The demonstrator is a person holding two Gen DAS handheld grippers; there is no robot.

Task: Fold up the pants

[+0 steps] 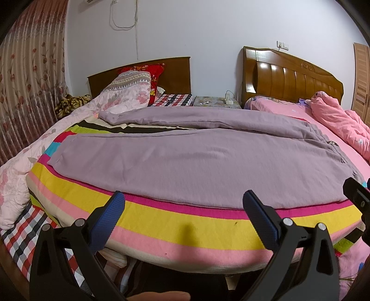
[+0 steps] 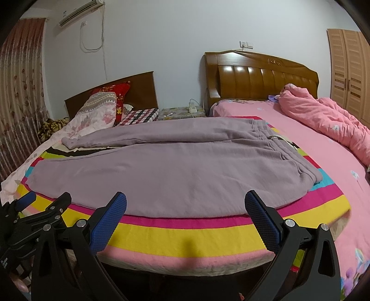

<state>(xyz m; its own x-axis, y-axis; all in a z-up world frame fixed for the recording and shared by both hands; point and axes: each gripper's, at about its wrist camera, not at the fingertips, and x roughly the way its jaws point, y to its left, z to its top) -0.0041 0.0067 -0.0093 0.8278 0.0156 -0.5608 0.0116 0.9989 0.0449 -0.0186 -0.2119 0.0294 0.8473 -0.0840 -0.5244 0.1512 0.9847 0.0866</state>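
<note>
The left gripper [image 1: 183, 215] has its two blue-padded fingers [image 1: 108, 222] wide apart and holds nothing. Directly ahead of it lie the purple pants [image 1: 185, 159], spread flat on a striped blanket [image 1: 185, 227] at the near edge of the bed. The near hem of the pants is just beyond the fingertips and does not touch them. The legs go to the left of this gripper and the waistband [image 1: 333, 148] lies to its far right.

The right gripper [image 2: 185, 215] is also spread open and empty, and it sits in front of the same pants [image 2: 161, 171]. In its view the waistband [image 2: 277, 136] is ahead and to the right, nearer than in the left view, and its gathered folds are clearer.

Each view shows the other tool. The left wrist camera catches only a black part of the right gripper [image 1: 357, 194] at its right edge. The right wrist camera shows the left gripper [image 2: 41, 208] at its lower left, with one blue pad and the black frame, low beside the blanket edge.

Only the right view shows the air conditioner [image 2: 81, 11] high on the wall. The floral curtain [image 1: 27, 69] takes more space in the left view. Both views show the pink quilt [image 2: 328, 125] far to the right and the wooden headboard [image 2: 261, 76] behind the pants.
</note>
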